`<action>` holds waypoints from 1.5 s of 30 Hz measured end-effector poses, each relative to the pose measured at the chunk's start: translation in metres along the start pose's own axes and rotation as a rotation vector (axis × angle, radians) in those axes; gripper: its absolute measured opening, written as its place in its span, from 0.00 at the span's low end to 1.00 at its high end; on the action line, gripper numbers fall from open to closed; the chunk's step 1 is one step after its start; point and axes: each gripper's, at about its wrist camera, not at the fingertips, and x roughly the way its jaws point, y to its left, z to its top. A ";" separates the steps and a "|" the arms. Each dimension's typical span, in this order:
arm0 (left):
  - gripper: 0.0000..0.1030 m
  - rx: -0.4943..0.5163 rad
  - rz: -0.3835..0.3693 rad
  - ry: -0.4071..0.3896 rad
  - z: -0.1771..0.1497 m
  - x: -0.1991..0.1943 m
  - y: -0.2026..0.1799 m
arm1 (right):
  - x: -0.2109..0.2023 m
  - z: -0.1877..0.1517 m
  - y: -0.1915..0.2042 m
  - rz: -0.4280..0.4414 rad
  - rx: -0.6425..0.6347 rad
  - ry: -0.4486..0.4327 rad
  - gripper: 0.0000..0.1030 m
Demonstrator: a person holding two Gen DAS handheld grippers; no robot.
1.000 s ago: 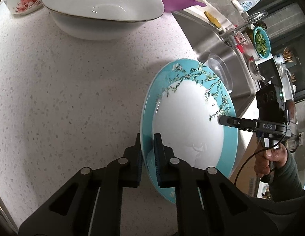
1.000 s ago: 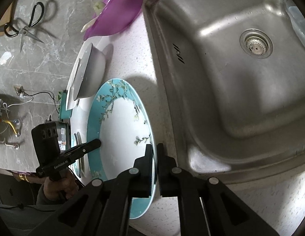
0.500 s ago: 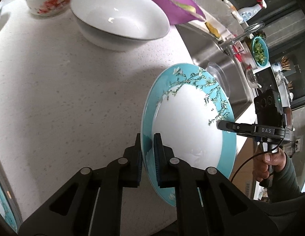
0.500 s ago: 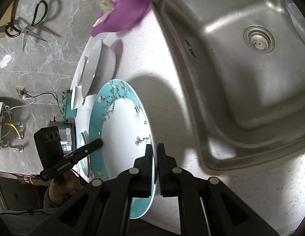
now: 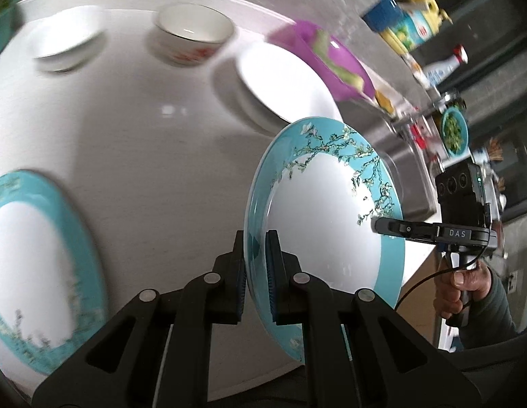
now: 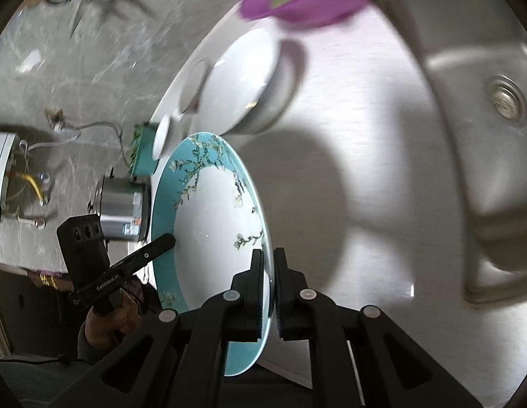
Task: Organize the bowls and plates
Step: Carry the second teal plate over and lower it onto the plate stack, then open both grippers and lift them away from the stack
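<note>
A teal-rimmed plate with a blossom pattern (image 5: 324, 224) is held in the air above the white counter, gripped on opposite rims. My left gripper (image 5: 256, 258) is shut on its near rim. My right gripper (image 6: 269, 272) is shut on the other rim, and the plate shows there too (image 6: 212, 217). A second matching teal plate (image 5: 35, 265) lies on the counter at lower left. A large white bowl (image 5: 280, 91), a red-flowered bowl (image 5: 192, 37) and a small white bowl (image 5: 63, 37) stand further back.
A purple bowl (image 5: 331, 64) with green scraps sits behind the large white bowl, beside the steel sink (image 6: 467, 136). A metal pot (image 6: 124, 210) and a green container (image 6: 141, 149) stand at the counter's far end. Bottles (image 5: 416, 23) line the back wall.
Both grippers have carried the plate left and back from the sink. The second teal plate and the small bowls have come into the left wrist view.
</note>
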 end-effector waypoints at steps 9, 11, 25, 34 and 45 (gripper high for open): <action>0.08 -0.114 0.055 -0.084 -0.018 -0.073 0.078 | 0.057 0.007 0.072 0.033 -0.108 0.103 0.10; 0.08 -0.137 0.067 -0.095 -0.021 -0.086 0.096 | 0.069 0.006 0.084 0.040 -0.124 0.126 0.10; 0.09 -0.273 0.140 -0.133 -0.055 -0.143 0.207 | 0.157 0.006 0.142 0.046 -0.210 0.262 0.10; 0.13 -0.285 0.212 -0.108 -0.071 -0.147 0.262 | 0.206 -0.001 0.159 -0.019 -0.267 0.308 0.10; 0.18 -0.160 0.300 -0.058 -0.069 -0.131 0.275 | 0.236 -0.020 0.186 -0.235 -0.401 0.267 0.15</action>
